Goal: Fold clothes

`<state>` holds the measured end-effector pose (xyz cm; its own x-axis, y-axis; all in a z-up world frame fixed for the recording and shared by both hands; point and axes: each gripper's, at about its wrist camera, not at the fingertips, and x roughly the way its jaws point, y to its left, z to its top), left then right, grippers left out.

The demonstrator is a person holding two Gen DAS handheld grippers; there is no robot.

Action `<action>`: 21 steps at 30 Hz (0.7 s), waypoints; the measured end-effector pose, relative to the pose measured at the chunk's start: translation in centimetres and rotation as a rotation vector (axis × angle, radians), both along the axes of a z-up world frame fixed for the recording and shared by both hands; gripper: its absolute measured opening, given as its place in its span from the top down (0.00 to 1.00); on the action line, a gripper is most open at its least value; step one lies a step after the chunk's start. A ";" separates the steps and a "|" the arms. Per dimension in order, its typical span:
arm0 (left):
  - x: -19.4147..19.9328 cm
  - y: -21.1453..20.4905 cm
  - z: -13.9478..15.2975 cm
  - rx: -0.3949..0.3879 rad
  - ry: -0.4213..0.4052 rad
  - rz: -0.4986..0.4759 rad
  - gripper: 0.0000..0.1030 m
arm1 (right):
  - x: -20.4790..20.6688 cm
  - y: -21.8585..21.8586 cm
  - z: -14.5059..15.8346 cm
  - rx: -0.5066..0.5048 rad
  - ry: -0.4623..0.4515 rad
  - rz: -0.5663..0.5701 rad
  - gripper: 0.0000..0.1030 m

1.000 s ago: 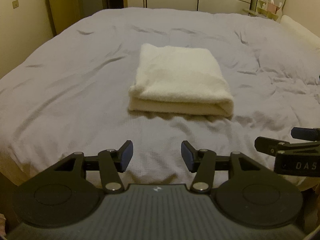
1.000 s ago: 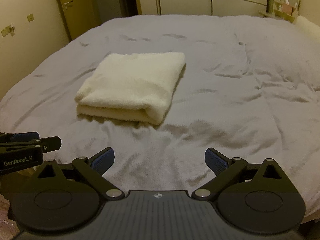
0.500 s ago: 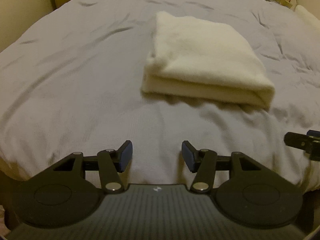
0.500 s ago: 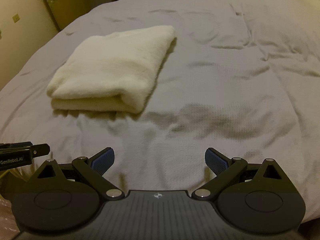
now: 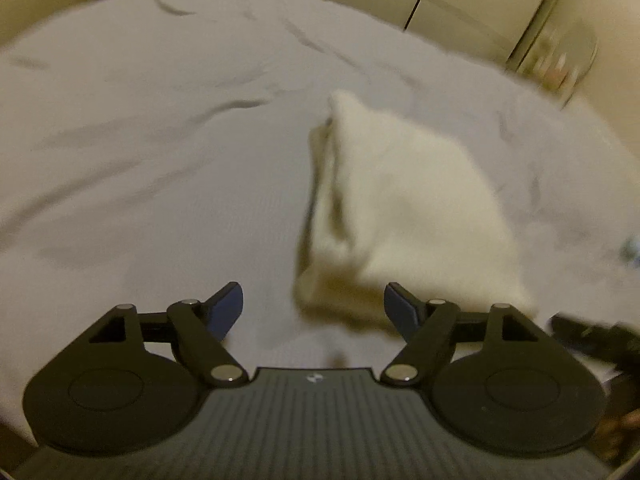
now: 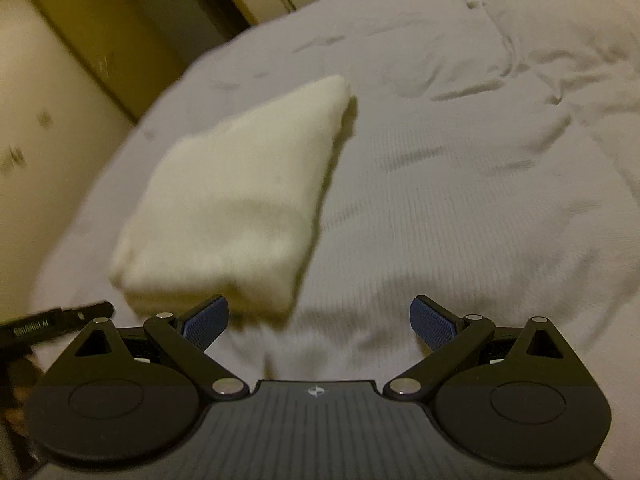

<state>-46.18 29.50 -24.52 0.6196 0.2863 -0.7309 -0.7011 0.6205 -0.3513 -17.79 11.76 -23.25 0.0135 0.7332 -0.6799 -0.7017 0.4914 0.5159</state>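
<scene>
A folded cream towel lies on the grey bed sheet. My left gripper is open and empty, with the towel's near left corner just ahead between its fingers. In the right wrist view the towel lies ahead to the left. My right gripper is open and empty, its left fingertip close to the towel's near right corner. Both views are blurred by motion.
The bed sheet is wrinkled at the far right. Wardrobe doors stand behind the bed. A yellowish door and wall are on the left. The left gripper's tip shows at the right wrist view's left edge.
Both grippers have moved forward to the towel's near edge and tilted. The left gripper's jaws have opened wider. The towel has not moved.
</scene>
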 end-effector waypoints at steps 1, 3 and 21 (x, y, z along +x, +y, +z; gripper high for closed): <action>-0.1 1.0 0.0 -0.037 -0.047 -0.003 0.28 | 0.6 0.1 -0.1 0.029 0.042 -0.012 0.03; 0.3 2.8 -0.3 -0.083 -0.110 -0.017 0.28 | 1.8 0.4 -0.6 0.076 0.131 -0.035 0.03; 6.5 13.6 -7.9 -0.476 -0.376 -0.104 0.28 | 6.9 7.9 -4.5 0.165 0.400 -0.056 0.15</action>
